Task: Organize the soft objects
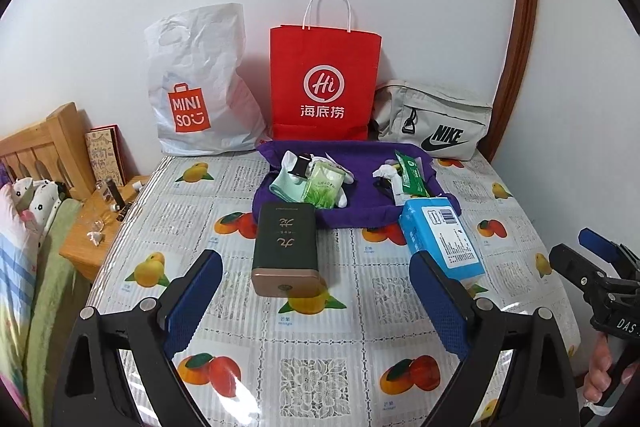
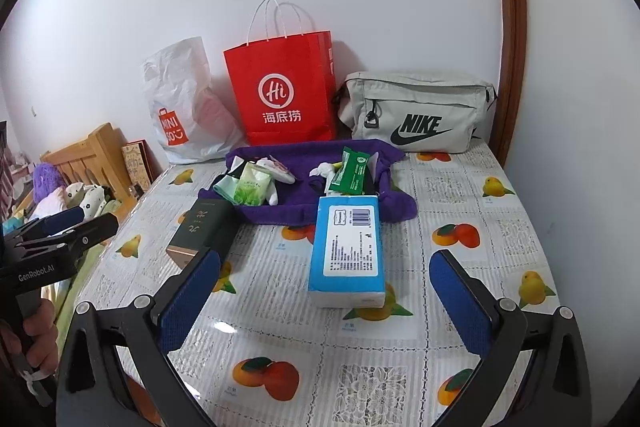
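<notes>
A purple cloth (image 1: 360,203) (image 2: 312,203) lies spread on the table and carries small items: a light green tissue pack (image 1: 324,187) (image 2: 253,189), a dark green packet (image 1: 412,173) (image 2: 352,173), white socks and crumpled tissue. A blue tissue pack (image 1: 442,241) (image 2: 347,251) and a dark green box (image 1: 285,251) (image 2: 200,231) lie in front of the cloth. My left gripper (image 1: 316,303) is open and empty, just short of the box. My right gripper (image 2: 326,303) is open and empty, just short of the blue pack.
At the wall stand a white Miniso bag (image 1: 200,87) (image 2: 180,107), a red paper bag (image 1: 324,83) (image 2: 282,91) and a grey Nike pouch (image 1: 436,123) (image 2: 416,111). A wooden nightstand (image 1: 100,227) and bed lie left of the fruit-print table (image 1: 320,367) (image 2: 460,195).
</notes>
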Motion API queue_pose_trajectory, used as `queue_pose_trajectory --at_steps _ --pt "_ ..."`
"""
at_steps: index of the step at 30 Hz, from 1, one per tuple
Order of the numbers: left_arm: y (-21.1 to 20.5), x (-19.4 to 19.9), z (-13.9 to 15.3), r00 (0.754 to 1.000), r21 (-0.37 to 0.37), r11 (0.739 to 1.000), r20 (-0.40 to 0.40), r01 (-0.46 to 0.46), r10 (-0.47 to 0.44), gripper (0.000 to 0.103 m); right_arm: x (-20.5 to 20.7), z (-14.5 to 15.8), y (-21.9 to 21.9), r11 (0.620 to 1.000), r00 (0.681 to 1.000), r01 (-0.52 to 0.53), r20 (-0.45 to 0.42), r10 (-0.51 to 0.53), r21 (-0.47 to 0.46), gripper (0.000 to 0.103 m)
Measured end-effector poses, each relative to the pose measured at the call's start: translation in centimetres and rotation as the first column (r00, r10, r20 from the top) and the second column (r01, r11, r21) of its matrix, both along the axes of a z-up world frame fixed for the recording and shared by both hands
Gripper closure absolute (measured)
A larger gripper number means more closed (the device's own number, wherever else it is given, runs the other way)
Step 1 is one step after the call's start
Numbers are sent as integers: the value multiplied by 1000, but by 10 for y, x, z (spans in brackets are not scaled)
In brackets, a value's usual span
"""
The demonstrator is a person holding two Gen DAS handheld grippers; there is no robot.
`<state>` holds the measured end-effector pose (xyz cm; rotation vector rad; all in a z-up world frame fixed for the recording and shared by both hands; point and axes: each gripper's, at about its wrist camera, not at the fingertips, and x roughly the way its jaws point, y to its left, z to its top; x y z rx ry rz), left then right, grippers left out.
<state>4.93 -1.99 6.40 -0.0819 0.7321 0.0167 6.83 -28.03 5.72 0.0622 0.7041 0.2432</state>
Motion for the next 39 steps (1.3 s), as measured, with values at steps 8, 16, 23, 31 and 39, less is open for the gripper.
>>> queue_pose_trajectory --at_steps 8,16,23,31,39 --pt "0 -11 3 1000 2 1000 11 6 -6 8 -11 0 2 1000 1000 -4 -2 4 4 0" --pt "-2 -14 5 1000 5 1000 16 12 -12 8 -14 0 3 1000 1000 -7 2 7 5 0" --pt "-2 -15 4 1000 1 1000 14 10 -10 8 -15 0 3 1000 1000 -8 7 8 1 0" --pt "-5 -18 3 1000 2 1000 7 10 -10 8 -16 0 2 1000 1000 -6 6 6 8 0" --pt "-3 -15 2 1000 1 1000 7 14 -14 8 -16 0 2 1000 1000 -5 6 5 7 0"
